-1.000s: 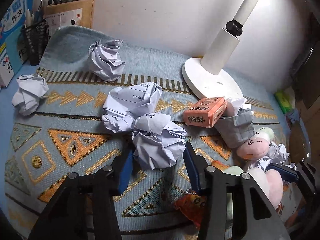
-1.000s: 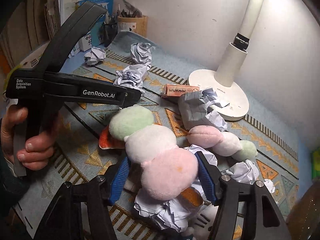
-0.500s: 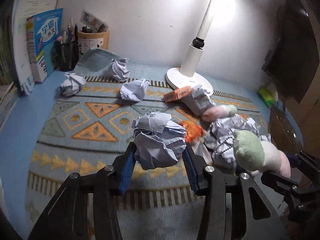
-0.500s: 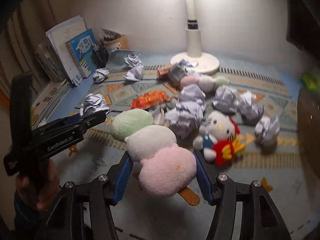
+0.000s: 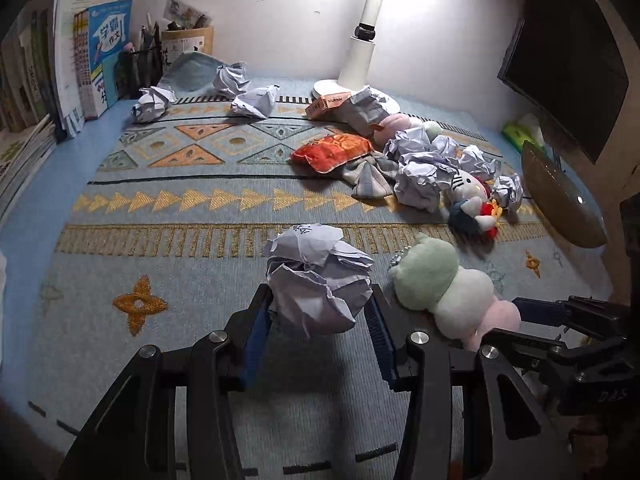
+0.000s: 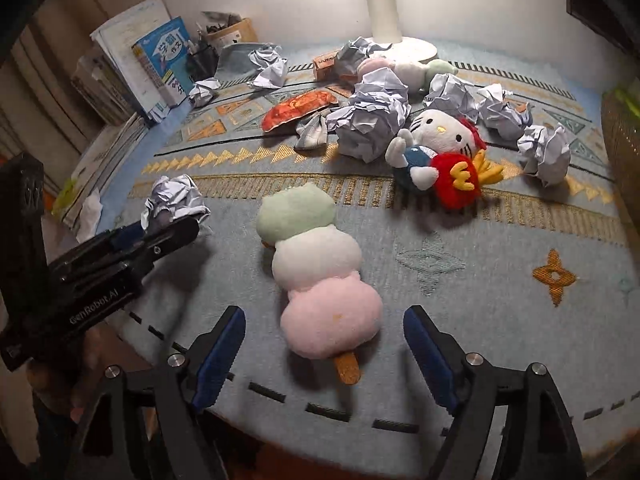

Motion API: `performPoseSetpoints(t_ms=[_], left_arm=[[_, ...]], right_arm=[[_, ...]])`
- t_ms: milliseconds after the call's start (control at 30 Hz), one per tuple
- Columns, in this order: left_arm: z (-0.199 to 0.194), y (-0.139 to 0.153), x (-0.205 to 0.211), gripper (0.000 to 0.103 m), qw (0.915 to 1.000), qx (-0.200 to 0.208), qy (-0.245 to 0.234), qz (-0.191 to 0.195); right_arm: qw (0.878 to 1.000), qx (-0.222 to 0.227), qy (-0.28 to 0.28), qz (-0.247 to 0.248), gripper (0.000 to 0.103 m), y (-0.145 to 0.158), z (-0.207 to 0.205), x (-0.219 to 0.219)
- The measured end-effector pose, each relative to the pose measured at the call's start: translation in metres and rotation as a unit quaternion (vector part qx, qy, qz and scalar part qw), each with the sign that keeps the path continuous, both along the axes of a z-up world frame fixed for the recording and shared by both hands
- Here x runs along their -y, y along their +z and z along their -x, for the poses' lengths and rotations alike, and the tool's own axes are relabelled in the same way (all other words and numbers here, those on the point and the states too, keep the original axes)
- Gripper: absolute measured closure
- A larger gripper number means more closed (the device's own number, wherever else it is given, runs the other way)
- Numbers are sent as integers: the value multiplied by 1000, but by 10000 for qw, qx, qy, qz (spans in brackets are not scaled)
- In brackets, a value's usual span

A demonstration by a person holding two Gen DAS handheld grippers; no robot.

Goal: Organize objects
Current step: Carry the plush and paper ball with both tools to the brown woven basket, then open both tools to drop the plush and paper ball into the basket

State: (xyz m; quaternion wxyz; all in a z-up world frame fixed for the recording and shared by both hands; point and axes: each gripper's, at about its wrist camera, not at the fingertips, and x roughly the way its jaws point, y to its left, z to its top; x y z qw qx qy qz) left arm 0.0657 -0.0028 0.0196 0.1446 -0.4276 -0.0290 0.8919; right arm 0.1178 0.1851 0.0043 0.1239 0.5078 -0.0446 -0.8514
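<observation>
A patterned blue cloth (image 5: 168,208) covers my worktop, with books (image 5: 100,52) at the left edge and a lamp (image 5: 360,52) at the back wall. My left gripper (image 5: 318,316) has its jaws pressed on a paper ball (image 5: 318,280), carried near the front edge, I judge to keep scrap apart from toys. My right gripper (image 6: 324,344) shows jaws wide, gripping nothing; the dango plush (image 6: 316,276) lies flat on the cloth between them, its pink end nearest, touching neither pad. More paper and a kitty plush (image 6: 436,148) crowd the far right.
</observation>
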Motion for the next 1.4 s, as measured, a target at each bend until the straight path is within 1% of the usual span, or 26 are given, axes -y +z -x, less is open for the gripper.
performPoseSetpoints(t_ms=[67, 133, 200, 233, 267, 300, 367, 433, 533, 600, 700, 800, 900, 967, 1033, 1100, 1167, 1267, 1300, 1333, 1367, 1400], left_arm=[[-2, 1, -1, 60, 10000, -21, -42, -16], [-3, 2, -3, 60, 9999, -55, -89, -27], [-3, 2, -5, 60, 9999, -58, -85, -17], [-3, 2, -6, 60, 9999, -51, -91, -17], [-3, 2, -8, 60, 9999, -52, -90, -6], [-4, 3, -8, 60, 9999, -60, -86, 13], [-4, 4, -9, 60, 9999, -51, -79, 39], [-5, 9, -11, 60, 9999, -82, -99, 52], [-5, 24, -19, 60, 9995, -234, -192, 65], [-4, 39, -30, 60, 9988, -368, -329, 16], [0, 67, -56, 60, 9959, -669, -604, -30], [5, 92, -94, 60, 9904, -890, -1042, -155], [14, 108, -145, 60, 9829, -957, -1541, -302], [20, 112, -180, 59, 9779, -954, -1816, -394], [28, 110, -216, 58, 9751, -953, -1960, -414], [37, 105, -250, 58, 9712, -862, -2165, -492], [44, 98, -280, 58, 9663, -726, -2392, -615], [49, 90, -321, 58, 9599, -666, -2639, -670], [51, 88, -332, 58, 9587, -667, -2688, -652], [52, 86, -342, 57, 9573, -679, -2735, -647], [51, 86, -352, 52, 9564, -700, -2765, -628], [54, 84, -361, 31, 9554, -668, -2815, -593]], right_arm=[[9996, -21, 204, -180, 22, -2, 4, 2], [9989, -5, 428, -175, 22, -6, 13, 8], [9987, 103, 472, -185, 22, -16, 25, 11], [9985, -15, 479, -259, 25, -15, 26, 14], [9980, -169, 490, -361, 43, -14, 24, 17], [9978, -194, 552, -311, 53, -12, 24, 20], [9977, -356, 526, -242, 56, -4, 19, 21], [9964, -708, 437, -187, 56, 13, 13, 13], [9928, -1179, -48, 217, 56, 52, 5, -21], [9862, -1492, -513, 495, 56, 78, -2, -55], [9721, -1853, -1229, 751, 56, 106, -17, -115], [9546, -2066, -2014, 740, 56, 120, -34, -166], [9334, -2110, -2869, 433, 56, 124, -48, -212], [9208, -2000, -3330, 348, 56, 122, -54, -241], [9106, -1876, -3669, 315, 56, 118, -56, -264], [9035, -1771, -3898, 191, 56, 113, -58, -282], [9002, -1641, -4033, 60, 55, 111, -54, -293], [8956, -1553, -4166, 139, 54, 107, -49, -311], [8930, -1571, -4213, 195, 50, 106, -48, -317], [8923, -1566, -4227, 249, 44, 105, -44, -323], [8913, -1510, -4267, 271, 32, 103, -39, -326], [8887, -1490, -4327, 289, 32, 102, -40, -330]])
